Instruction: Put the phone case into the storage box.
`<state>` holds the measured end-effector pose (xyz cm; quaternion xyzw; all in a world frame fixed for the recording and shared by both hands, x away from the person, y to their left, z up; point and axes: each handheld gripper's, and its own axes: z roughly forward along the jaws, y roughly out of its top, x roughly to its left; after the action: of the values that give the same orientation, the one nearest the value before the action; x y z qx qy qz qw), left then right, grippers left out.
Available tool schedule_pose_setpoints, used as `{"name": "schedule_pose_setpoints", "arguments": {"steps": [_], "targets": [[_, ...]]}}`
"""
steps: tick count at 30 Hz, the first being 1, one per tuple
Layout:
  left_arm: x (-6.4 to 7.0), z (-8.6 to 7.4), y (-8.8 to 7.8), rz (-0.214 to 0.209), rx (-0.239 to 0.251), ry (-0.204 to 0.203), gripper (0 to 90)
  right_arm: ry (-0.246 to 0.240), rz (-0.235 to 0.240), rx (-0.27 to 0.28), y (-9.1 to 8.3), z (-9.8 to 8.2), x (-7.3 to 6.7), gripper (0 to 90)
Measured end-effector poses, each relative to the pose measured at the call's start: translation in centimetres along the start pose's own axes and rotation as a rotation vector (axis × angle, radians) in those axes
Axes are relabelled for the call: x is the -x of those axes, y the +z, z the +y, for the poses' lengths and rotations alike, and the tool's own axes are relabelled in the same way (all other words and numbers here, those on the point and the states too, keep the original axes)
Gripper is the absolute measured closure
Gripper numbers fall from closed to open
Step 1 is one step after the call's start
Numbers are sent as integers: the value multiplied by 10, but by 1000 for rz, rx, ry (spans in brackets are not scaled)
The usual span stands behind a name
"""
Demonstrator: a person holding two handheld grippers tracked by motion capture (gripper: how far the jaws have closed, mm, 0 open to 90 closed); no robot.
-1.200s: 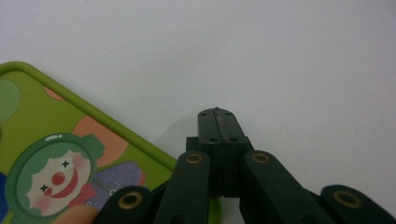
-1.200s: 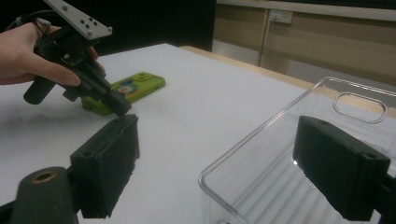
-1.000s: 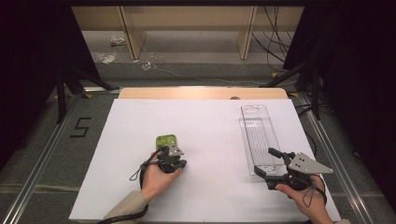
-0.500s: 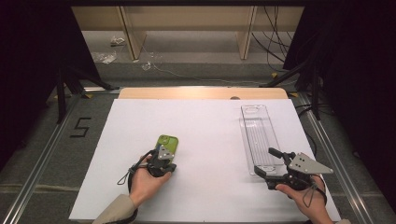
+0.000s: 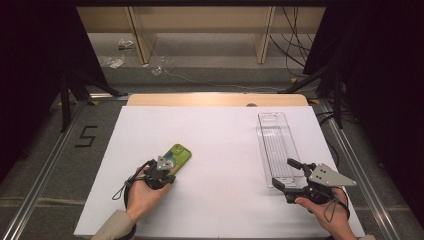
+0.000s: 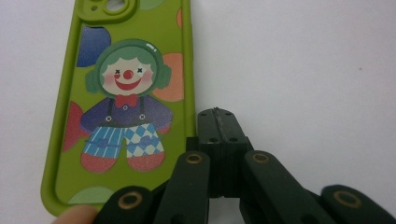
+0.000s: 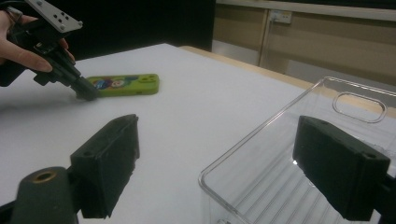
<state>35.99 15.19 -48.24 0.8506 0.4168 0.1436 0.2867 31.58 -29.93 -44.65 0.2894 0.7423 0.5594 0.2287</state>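
Note:
A green phone case (image 5: pixel 177 154) with a clown picture lies flat and slanted on the white sheet, left of centre. My left gripper (image 5: pixel 161 172) is shut, with nothing between its jaws. In the left gripper view its tips (image 6: pixel 217 114) rest on the sheet right beside the long edge of the case (image 6: pixel 126 102). A clear plastic tray (image 5: pixel 275 135) lies lengthwise at the right. My right gripper (image 5: pixel 287 174) is open at the tray's near end. In the right gripper view its jaws (image 7: pixel 224 163) stand wide either side of the tray's near corner (image 7: pixel 280 112), the left pad well clear of the wall.
The white sheet (image 5: pixel 225 125) covers the table, with a wooden strip (image 5: pixel 215 99) along its far edge. Metal rails run along both sides. A "5" marker (image 5: pixel 86 136) is on the floor at the left. Stand legs and cables lie beyond the table.
My left hand and its shut gripper have slid to the left along the near end of the phone case, which now lies more slanted. The right gripper has stayed in place.

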Motion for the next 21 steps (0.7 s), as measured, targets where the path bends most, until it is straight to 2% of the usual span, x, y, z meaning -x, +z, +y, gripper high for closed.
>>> {"name": "schedule_pose_setpoints", "arguments": {"steps": [6, 9, 12, 13, 15, 17, 18, 19, 20, 21], "targets": [[1, 2, 0, 5, -10, 23, 881, 0, 0, 0, 0, 0, 0, 156], [4, 7, -4, 5, 2, 43, 852, -2, 1, 2, 0, 0, 0, 156], [4, 16, -10, 30, 27, 75, 772, 0, -1, 3, 0, 0, 0, 156], [3, 19, -11, 43, 30, 77, 672, 1, -1, 2, 0, 0, 0, 156], [-2, 24, -13, 60, 33, 62, 573, 0, -1, 2, 0, 0, 0, 156], [-7, 28, -11, 71, 15, 50, 438, 0, -2, 1, 0, 1, 0, 156], [-10, 29, -10, 80, 6, 43, 438, -2, -1, 1, 0, 1, 0, 156], [-12, 31, -8, 83, -11, 44, 298, 2, -1, 1, 0, 1, 0, 156], [-18, 34, -3, 92, -58, 28, 226, 2, -1, 1, 0, 1, 0, 156], [-20, 35, 0, 91, -76, 18, 164, 2, -1, 1, 0, 1, 0, 156]]}}
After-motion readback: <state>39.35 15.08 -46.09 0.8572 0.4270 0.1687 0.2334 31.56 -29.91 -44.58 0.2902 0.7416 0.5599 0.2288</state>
